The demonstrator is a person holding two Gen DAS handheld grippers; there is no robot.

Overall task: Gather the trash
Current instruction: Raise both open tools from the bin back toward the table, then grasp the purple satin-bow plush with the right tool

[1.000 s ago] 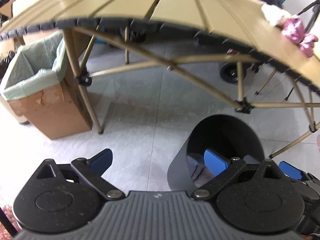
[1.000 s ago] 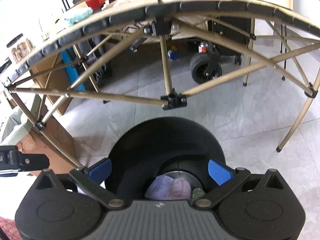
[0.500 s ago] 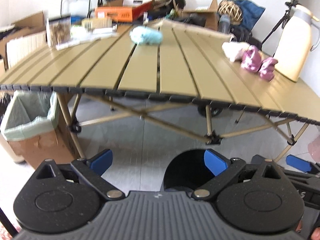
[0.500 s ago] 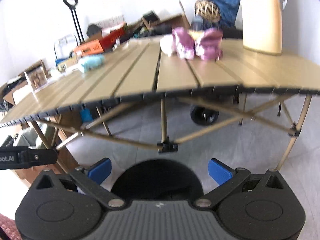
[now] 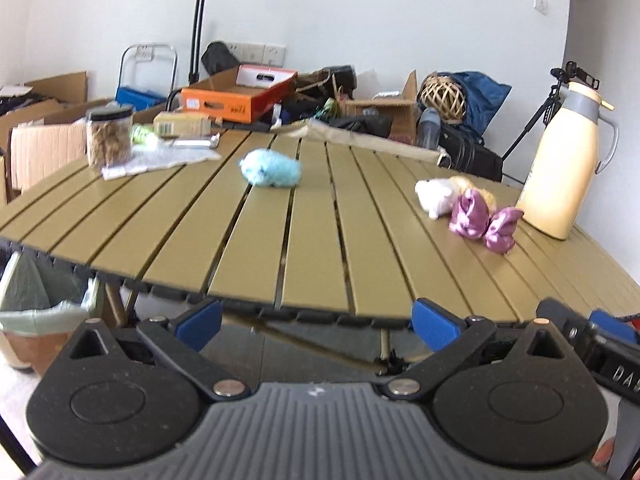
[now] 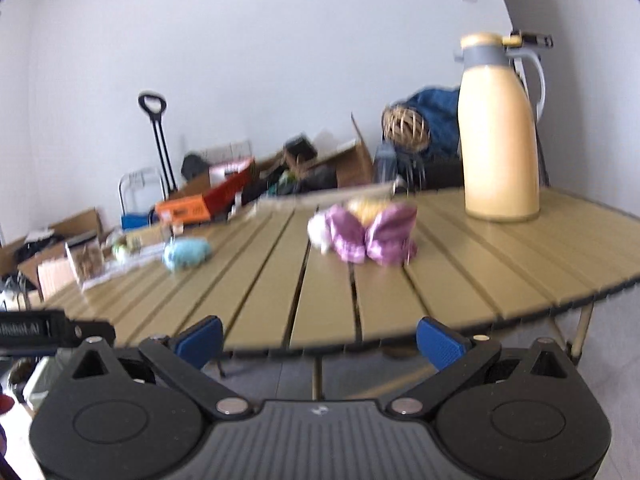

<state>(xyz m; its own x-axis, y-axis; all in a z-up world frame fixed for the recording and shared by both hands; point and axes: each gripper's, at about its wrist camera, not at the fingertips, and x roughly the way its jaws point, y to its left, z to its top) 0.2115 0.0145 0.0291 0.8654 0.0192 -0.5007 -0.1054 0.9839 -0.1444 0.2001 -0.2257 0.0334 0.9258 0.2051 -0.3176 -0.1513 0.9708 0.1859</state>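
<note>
Both tongs, left (image 5: pixel 316 320) and right (image 6: pixel 318 334), are gaping wide and empty, facing the slatted table (image 5: pixel 312 240) where purple wrappers (image 6: pixel 370 236) are lying beside a cream jug (image 6: pixel 500 136).

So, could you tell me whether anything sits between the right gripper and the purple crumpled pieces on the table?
Nothing visible does. The right gripper is open at the table's near edge, and only bare slats lie before the purple crumpled pieces.

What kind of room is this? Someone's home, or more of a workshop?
Probably a spare room or storage space used as a makeshift workroom, not a tidy living room. A folding slatted camping table stands in for furniture, open cardboard boxes and clutter pile along the back wall, and a camera tripod stands in the corner.
</note>
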